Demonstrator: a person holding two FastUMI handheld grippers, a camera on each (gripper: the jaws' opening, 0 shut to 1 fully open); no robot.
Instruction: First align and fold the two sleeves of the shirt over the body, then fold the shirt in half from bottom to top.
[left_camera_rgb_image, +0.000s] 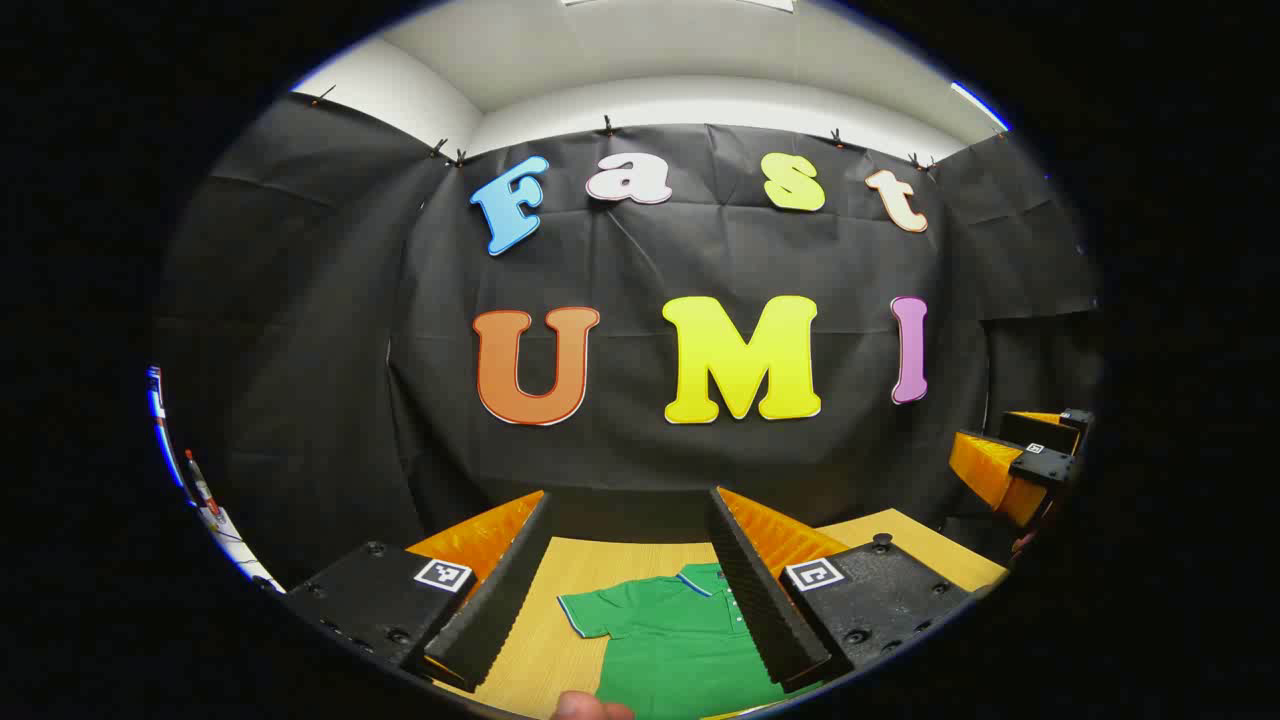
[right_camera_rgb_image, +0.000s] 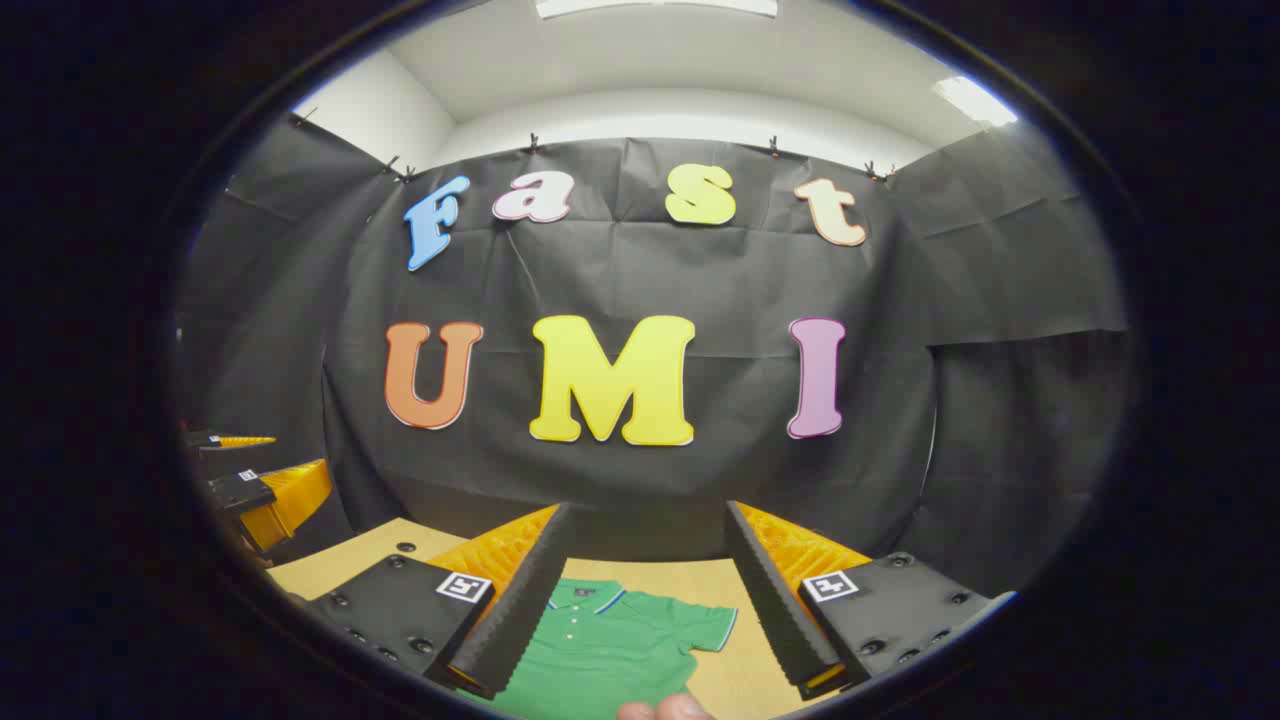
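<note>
We see the shirt (left_camera_rgb_image: 670, 640) as soft knit cloth, matt, with a ribbed collar, lying on a counter (left_camera_rgb_image: 560, 590) of pale wood-grain with a smooth, faintly satin face. The fingers (left_camera_rgb_image: 500, 590) carry ridged, matt pads that look like rubber or foam, and their mounts look like matt hard plastic with printed paper-like tags. Behind, we see the wall (left_camera_rgb_image: 700, 260) as matt, creased cloth under a smooth painted ceiling (left_camera_rgb_image: 640, 60).
</note>
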